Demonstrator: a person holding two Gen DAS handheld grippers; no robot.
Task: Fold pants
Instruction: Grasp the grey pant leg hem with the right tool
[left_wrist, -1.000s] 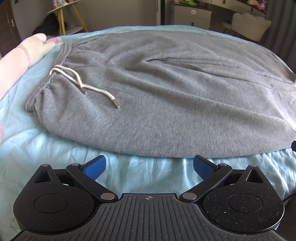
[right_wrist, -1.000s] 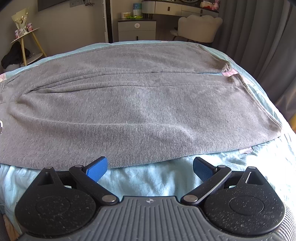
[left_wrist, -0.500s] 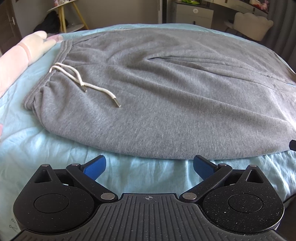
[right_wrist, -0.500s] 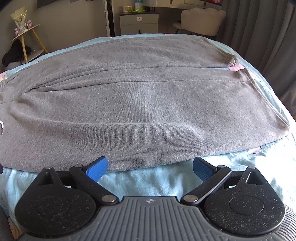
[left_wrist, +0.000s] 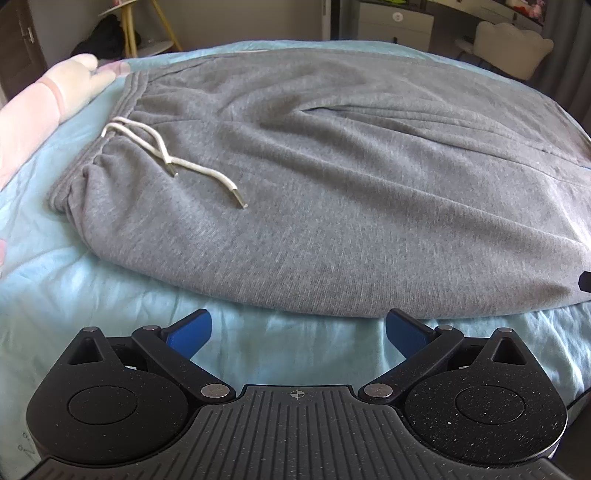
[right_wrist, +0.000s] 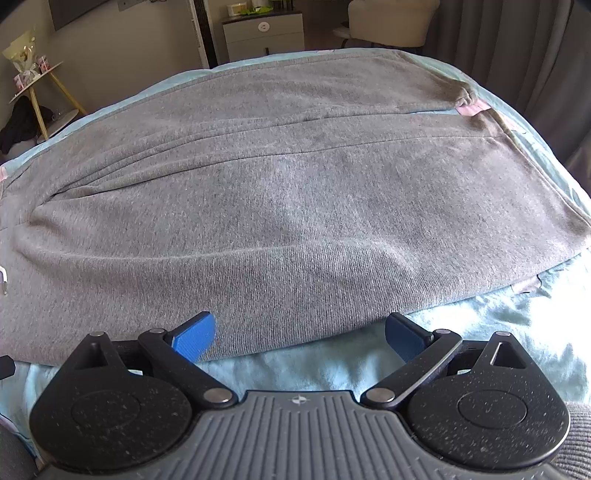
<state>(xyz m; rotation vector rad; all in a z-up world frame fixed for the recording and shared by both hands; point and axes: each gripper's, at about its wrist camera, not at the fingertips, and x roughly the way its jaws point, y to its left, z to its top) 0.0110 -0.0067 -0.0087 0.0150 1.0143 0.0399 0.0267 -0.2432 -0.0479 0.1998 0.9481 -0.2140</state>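
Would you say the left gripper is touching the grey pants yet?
Apart. In the left wrist view, a strip of blue sheet shows between the open left gripper and the near edge of the grey pants.

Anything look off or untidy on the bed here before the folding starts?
Nothing serious. The grey pants lie spread on the light blue sheet, with creases near the crotch and the white drawstring trailing loose across the front. Both grippers are open and empty.
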